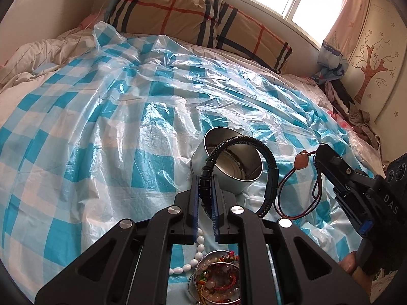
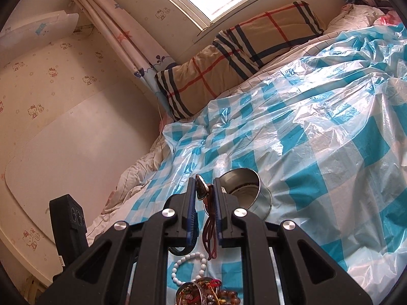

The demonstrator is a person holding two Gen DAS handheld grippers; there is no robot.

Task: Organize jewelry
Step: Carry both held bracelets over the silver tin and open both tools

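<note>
My left gripper [image 1: 205, 178] is shut on a black braided leather bracelet [image 1: 269, 162], which arcs up in front of a round metal tin [image 1: 229, 157] lying tilted and open on the bed. My right gripper [image 2: 205, 181] is shut on a pendant necklace: an orange-brown pendant [image 1: 302, 162] on a dark red cord [image 1: 302, 198], held just right of the tin [image 2: 251, 190]. A white bead bracelet [image 1: 197, 254] and a heap of reddish bead bracelets [image 1: 218, 277] lie below the left gripper. They also show under the right gripper [image 2: 189, 267].
A crinkled blue and white checked plastic sheet [image 1: 114, 127] covers the bed. A plaid pillow [image 1: 198, 20] lies at the head under the window. Clothes [image 1: 356, 117] pile at the far right by the wall. The left gripper's body [image 2: 68, 226] shows at lower left.
</note>
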